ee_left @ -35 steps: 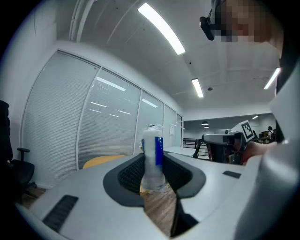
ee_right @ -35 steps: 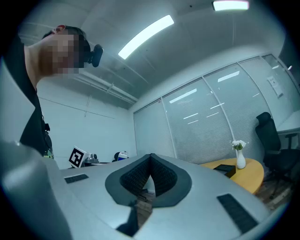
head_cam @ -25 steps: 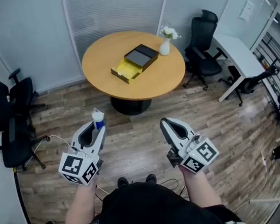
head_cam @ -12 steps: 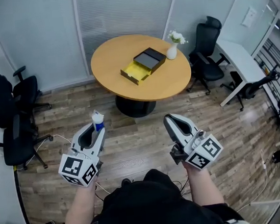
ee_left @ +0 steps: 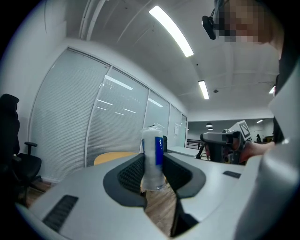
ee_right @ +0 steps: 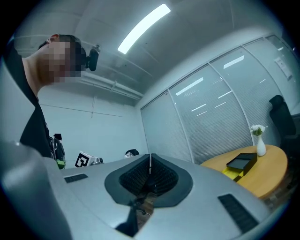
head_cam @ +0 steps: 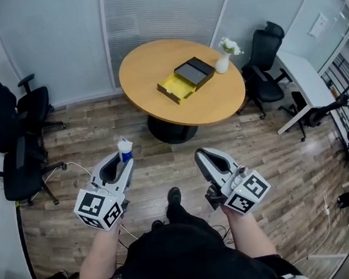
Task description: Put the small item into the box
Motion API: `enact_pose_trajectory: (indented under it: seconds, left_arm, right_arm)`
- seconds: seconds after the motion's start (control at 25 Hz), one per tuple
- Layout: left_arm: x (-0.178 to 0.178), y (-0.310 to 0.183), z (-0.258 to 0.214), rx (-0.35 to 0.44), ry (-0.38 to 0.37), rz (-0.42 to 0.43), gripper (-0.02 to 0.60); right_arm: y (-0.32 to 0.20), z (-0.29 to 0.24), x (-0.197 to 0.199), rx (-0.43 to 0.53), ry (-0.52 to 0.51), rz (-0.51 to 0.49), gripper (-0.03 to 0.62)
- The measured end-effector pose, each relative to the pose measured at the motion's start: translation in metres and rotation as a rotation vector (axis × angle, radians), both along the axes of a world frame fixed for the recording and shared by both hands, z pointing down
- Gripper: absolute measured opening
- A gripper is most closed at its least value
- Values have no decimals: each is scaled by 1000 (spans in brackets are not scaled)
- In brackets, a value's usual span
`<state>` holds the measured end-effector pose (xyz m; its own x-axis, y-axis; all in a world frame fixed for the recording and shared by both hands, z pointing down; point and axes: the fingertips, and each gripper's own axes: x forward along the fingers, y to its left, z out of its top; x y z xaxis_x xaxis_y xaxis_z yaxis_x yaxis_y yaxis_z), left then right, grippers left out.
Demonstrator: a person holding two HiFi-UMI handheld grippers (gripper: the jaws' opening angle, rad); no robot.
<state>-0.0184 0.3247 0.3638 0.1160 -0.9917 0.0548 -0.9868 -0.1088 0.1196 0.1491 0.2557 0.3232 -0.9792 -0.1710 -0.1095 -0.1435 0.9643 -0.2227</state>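
Left gripper (head_cam: 123,164): jaws pinching 1 small white bottle (head_cam: 124,150) with a blue label, carried over the wood floor (head_cam: 274,157), well apart from the box. Right gripper (head_cam: 202,157): jaws pressed together, nothing between them. Item: 1 round wooden table (head_cam: 220,101), ahead of the person. Item: 1 black box (head_cam: 194,71) on the table, yellow tray (head_cam: 175,88) slid out. Item: 1 white vase (head_cam: 223,64) with flowers, just beside the box.

A black fabric top (head_cam: 186,257) at six o'clock, one black shoe (head_cam: 174,196) – pale grey plastic left gripper (head_cam: 126,163) and right gripper (head_cam: 201,156), each with a black-and-white marker cube (head_cam: 99,208)
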Motion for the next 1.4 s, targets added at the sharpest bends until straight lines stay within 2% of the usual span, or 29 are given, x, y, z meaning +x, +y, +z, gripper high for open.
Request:
enact_pose_trajectory:
  seconds: [0.4,0.84,1.08,1.4]
  left_arm:
    - [-16,-56,19,-56,7,-16,129]
    - [-30,-175,27,-117,-18,-32,129]
    - [-35,-228,14,-114,-42,-49,129]
    - [-38,-270,8,-92,-58,-36,129]
  right_arm:
    - [-59,20,-21,-33,-4,-40,38]
    - [-180,42,-42,-92,-14,-72,38]
    - [-231,38,-43,-96,-34,-91,38]
    - [-270,32,-42,-83,-46,-73,38]
